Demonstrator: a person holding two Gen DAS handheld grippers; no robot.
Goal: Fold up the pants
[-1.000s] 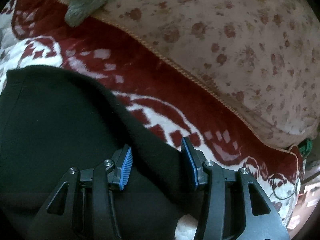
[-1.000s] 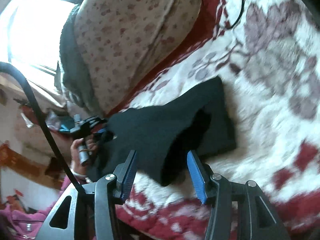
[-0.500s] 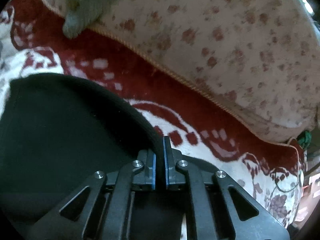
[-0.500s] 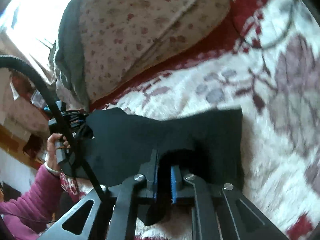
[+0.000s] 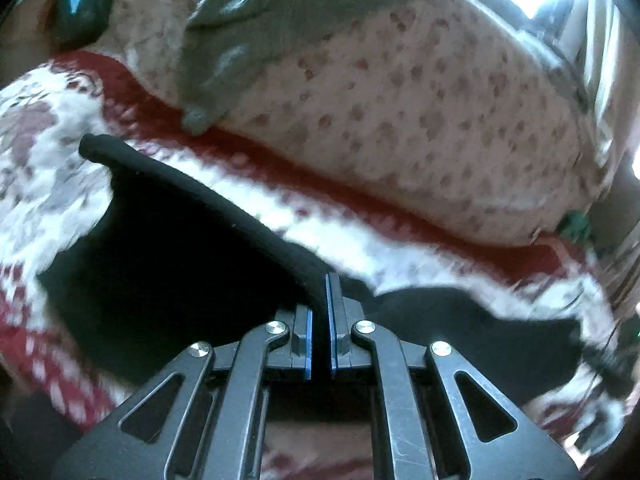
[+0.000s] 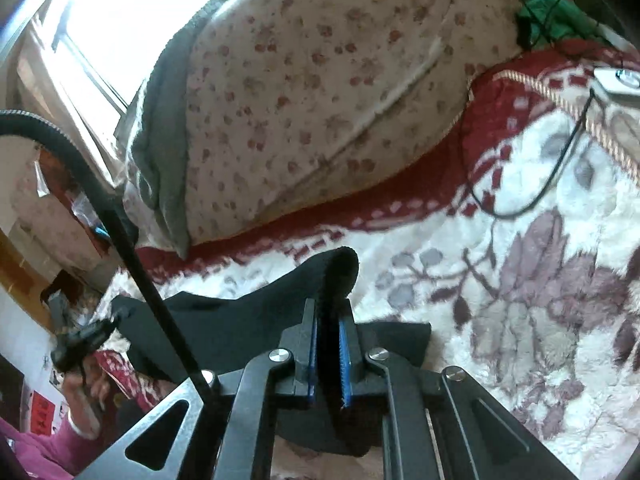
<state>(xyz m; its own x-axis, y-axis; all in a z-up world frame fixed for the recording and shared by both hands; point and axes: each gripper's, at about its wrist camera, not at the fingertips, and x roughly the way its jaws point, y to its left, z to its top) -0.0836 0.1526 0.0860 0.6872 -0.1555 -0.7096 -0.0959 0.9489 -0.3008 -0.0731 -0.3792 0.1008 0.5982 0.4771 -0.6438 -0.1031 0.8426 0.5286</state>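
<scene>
Over the red-and-white blanket (image 6: 520, 280), near its floral-cushion (image 6: 320, 80) edge, the black pants (image 5: 168, 264) hang lifted. Left gripper (image 5: 319, 312) pinches one hem; right gripper (image 6: 329, 344) clamps another folded edge.

Flowered pillow (image 6: 320, 92) beyond the fingers, grey cloth (image 5: 240, 32) draped over it. Red-and-white blanket (image 6: 520, 280) underneath; black cable (image 6: 520, 208) ahead-right.

A red-and-white floral blanket (image 6: 520, 280) fills the lower frame. On it lie black pants (image 5: 168, 248), a floral cushion (image 6: 320, 100) above, a black cable (image 6: 528, 200) at right
</scene>
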